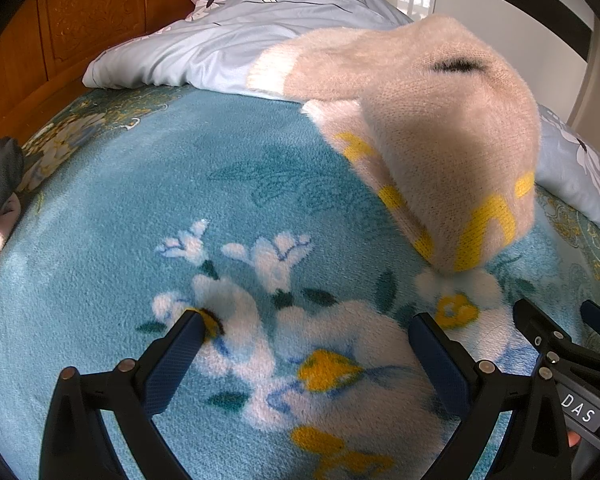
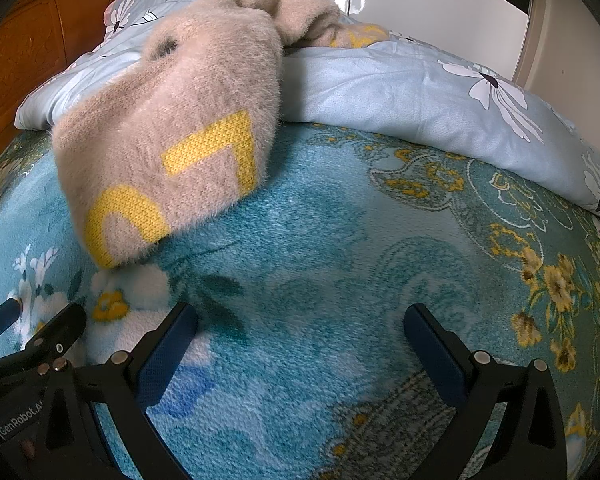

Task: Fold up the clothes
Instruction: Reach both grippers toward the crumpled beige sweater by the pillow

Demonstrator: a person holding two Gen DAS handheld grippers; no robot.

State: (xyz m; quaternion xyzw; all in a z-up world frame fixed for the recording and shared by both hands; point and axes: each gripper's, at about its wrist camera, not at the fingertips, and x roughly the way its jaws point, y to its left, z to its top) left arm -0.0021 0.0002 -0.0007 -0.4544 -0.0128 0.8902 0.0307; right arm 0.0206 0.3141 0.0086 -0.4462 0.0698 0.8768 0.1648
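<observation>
Beige fuzzy sweater (image 2: 172, 128), yellow "L", lies bunched on my bed (image 2: 320, 240). Left gripper (image 1: 306, 322) reads "DAS", right gripper (image 2: 300, 316) "GenRobot.AI"; both wide, empty.

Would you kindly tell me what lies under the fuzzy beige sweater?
The sweater drapes over the light-blue quilt at its upper part and the teal floral blanket at its lower end. What it covers there is hidden.

Sweater (image 1: 440, 128): fuzzy beige knit, white-edged, with yellow woven shapes, possibly letters. Unfolded, bunched in a heap; upper part draped over the quilt (image 1: 204, 48), lower end resting on the blanket (image 1: 180, 184).
</observation>
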